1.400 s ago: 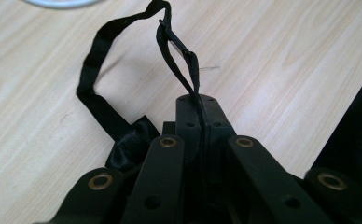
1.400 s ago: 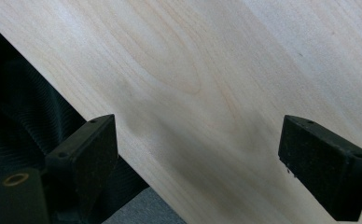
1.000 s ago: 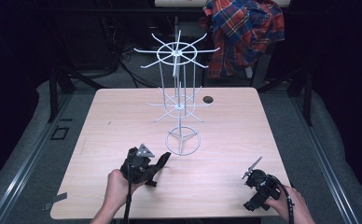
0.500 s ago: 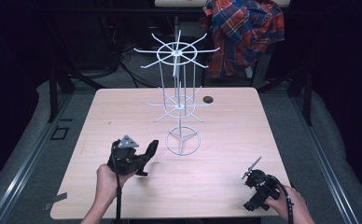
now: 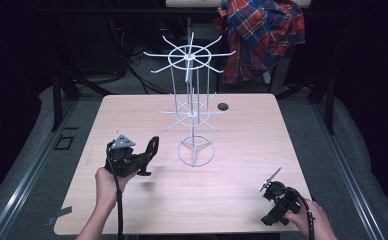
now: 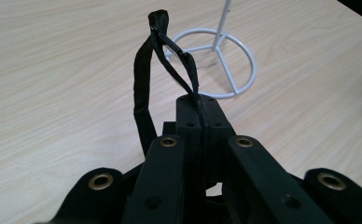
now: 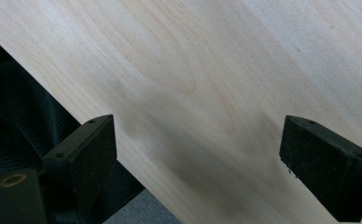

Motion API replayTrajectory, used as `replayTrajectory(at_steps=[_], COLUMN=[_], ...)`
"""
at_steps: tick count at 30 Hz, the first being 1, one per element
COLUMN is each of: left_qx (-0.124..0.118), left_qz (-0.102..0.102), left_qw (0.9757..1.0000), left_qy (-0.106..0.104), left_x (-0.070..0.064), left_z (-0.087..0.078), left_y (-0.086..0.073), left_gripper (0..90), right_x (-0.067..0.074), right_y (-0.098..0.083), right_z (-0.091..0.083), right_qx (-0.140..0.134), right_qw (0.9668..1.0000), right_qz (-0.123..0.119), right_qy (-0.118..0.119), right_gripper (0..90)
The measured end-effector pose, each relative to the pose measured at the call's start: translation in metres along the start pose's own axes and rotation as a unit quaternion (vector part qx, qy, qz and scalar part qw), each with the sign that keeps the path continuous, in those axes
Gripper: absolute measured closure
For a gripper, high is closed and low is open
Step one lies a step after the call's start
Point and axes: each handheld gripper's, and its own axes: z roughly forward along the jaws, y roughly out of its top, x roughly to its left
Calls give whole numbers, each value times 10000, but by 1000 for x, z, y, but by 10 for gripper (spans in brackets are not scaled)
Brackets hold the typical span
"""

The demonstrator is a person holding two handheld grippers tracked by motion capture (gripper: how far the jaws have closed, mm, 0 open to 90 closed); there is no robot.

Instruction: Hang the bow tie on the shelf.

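Holding a thin black loop [image 6: 170, 60], some strap or band, pinched tight in our left gripper [image 5: 149, 150], we are now carrying it lower and further left than half a second ago, off the ringed foot of the white wire rack [image 5: 195, 150], so hanging it looks some way off. Our right gripper [image 5: 272, 180] is idling with jaws spread wide at the near table [image 5: 242, 150] edge, while beyond the rack's bristling arms a small dark disc [image 5: 223, 106] and plaid shirt [image 5: 262, 35] are waiting.

white wire rack [image 5: 192, 107], pale matt wood table [image 5: 242, 150]
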Motion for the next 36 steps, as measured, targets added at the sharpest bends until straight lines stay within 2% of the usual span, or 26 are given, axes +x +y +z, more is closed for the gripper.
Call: replayTrajectory(at_steps=[3,4,5,8,9,10,12,13,14,16,17,19,23,24,32,36], left_qx=[-169,-169,-322,-462,-586,-632,-660,-718,-718,-790,-836,-887,-1020,-1041,-1312,-1366], left_qz=[-85,-85,-156,-188,-229,-220,-211,-207,-207,-197,-166,-190,-235,-223,-352,-356], left_qw=[9998,9998,9994,9988,9980,9978,9976,9972,9972,9967,9963,9959,9945,9943,9907,9899], left_qy=[-8,-8,-2,25,29,37,39,41,41,52,71,50,9,-4,-87,-132], left_x=[8,8,11,13,14,15,15,17,17,17,18,19,19,19,20,19], left_z=[-2,-2,-4,-6,-8,-8,-9,-8,-8,-7,-6,-6,-7,-7,-3,-2], left_y=[3,3,5,9,13,15,17,21,21,24,27,30,36,37,47,52], left_gripper=[882,881,881,881,881,881,881,881,881,881,881,881,881,881,881,881], right_x=[0,0,0,1,3,3,2,0,0,0,-1,0,1,0,-1,0], right_y=[-1,-1,1,1,0,0,0,1,1,0,-1,-1,-1,0,-1,-2], right_z=[-1,-1,-3,-3,-2,-2,-2,-3,-3,-2,-1,-2,-1,-1,0,0], right_qx=[-128,-128,-10,-20,-175,-190,-209,-43,-43,-83,-235,-219,-205,-122,-152,-129], right_qw=[9999,9999,10000,10000,9998,9998,9997,9999,9999,9999,9996,9996,9996,9998,9998,9998], right_qz=[22,22,-50,-49,50,55,64,-32,-32,22,92,47,33,-62,61,76], right_qy=[-27,-27,2,10,44,63,81,85,85,76,149,143,170,164,113,103], right_gripper=[92,92,89,85,78,77,74,66,66,52,23,0,0,0,0,0])
